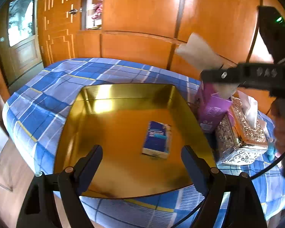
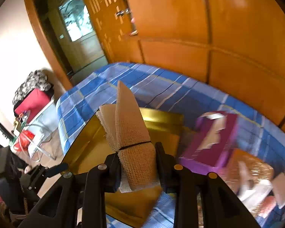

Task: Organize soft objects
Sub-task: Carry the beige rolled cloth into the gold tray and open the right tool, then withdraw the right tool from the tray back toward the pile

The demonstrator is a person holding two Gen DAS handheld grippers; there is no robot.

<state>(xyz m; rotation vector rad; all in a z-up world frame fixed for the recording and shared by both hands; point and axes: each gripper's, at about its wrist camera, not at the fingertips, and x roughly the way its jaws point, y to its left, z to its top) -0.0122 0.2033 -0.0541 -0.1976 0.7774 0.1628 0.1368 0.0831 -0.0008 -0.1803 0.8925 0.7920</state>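
Right gripper clamping banded, folded gauze

Matte black plastic left gripper with tapered dark-blue-padded fingers, brass and silver pivot screws. Same black build on right gripper; thin black cable alongside.

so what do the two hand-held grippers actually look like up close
Both are matte black plastic. The left hand-held gripper has two tapering, wedge-shaped fingers on angular linkage arms, joined with round copper-coloured and silver pivot pins. The right hand-held gripper is built the same way, with triangular cut-outs in its arms. From the left camera its body shows a green light and a thin black cable.
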